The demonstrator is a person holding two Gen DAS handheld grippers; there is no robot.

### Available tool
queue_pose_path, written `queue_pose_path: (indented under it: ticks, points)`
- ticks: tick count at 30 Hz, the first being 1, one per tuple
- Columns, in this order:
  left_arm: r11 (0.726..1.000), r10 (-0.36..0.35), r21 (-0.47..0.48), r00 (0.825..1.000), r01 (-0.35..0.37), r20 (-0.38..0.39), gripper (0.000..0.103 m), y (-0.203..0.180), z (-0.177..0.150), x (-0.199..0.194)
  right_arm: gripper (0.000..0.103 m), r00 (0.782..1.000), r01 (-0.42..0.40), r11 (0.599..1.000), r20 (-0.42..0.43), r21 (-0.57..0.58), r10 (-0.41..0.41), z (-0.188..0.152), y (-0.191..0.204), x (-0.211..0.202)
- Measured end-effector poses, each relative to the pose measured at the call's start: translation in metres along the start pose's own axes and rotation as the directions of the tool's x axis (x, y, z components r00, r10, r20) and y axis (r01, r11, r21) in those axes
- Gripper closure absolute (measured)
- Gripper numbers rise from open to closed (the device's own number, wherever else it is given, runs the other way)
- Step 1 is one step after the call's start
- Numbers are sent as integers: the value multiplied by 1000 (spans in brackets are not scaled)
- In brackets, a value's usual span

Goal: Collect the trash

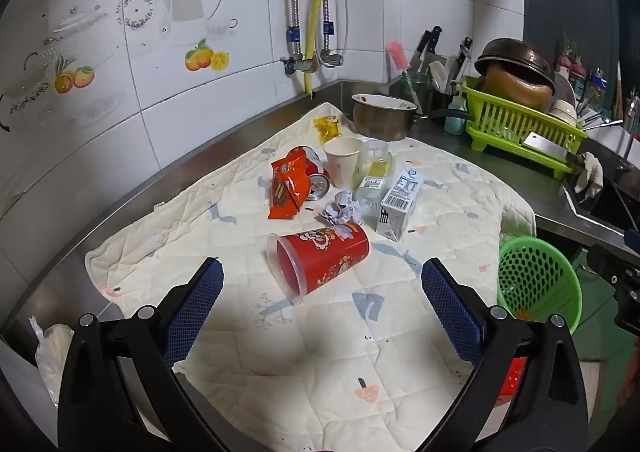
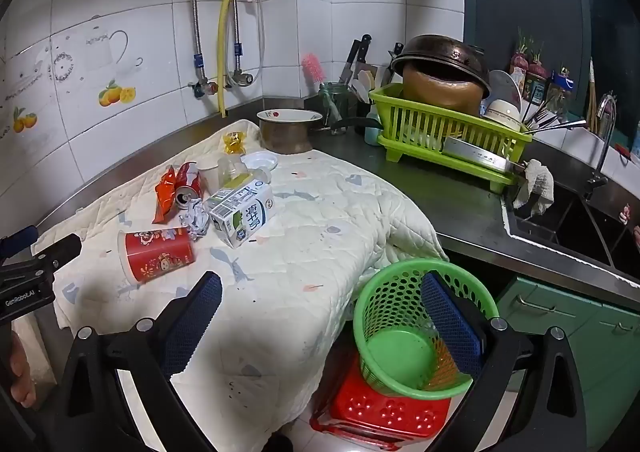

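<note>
Both the left claw and the right claw are wide apart and hold nothing, ready to grab the tipped red cup and other trash lying on the quilted surface, with the green basket waiting beside it on a red stool.

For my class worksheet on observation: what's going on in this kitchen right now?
A person holds two open grippers, the left gripper and right gripper, above a quilted cloth strewn with trash: a tipped red cup, a milk carton, a crushed can and an orange wrapper. Nothing is held. The green basket on a red stool looks empty.
</note>
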State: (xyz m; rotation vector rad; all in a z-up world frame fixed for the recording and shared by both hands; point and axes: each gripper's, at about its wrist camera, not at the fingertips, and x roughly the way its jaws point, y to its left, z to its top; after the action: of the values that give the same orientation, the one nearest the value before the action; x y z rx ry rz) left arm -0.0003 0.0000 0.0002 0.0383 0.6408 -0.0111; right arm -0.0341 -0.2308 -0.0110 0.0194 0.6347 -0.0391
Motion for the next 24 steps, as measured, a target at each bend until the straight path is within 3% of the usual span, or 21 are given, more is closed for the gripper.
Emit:
queue_pose_path:
  ticks: [24]
  points:
    - [1000, -24, 9, 1000, 25, -3, 5, -4, -1, -1, 7, 1000, -2, 1000, 1, 7, 2, 2, -2, -7]
